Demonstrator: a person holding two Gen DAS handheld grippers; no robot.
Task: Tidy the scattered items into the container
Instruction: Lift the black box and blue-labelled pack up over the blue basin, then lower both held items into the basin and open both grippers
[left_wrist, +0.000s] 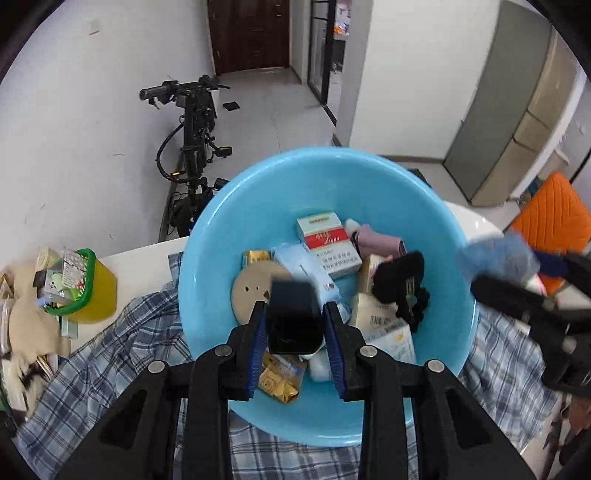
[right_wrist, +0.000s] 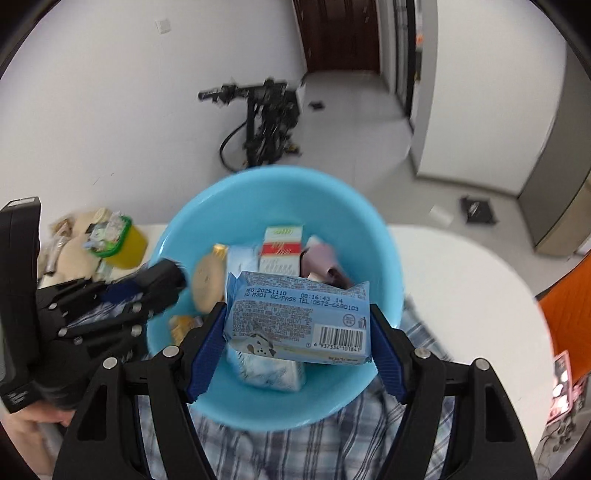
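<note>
The blue basin is seen resting on a plaid shirt spread over the white table. Inside it a red-and-white carton, a round tan disc and gold sachets are piled. A light-blue wipes packet is clamped between the blue pads of the right gripper above the basin. A black boxy object is pinched by the left gripper over the basin's near side.
</note>
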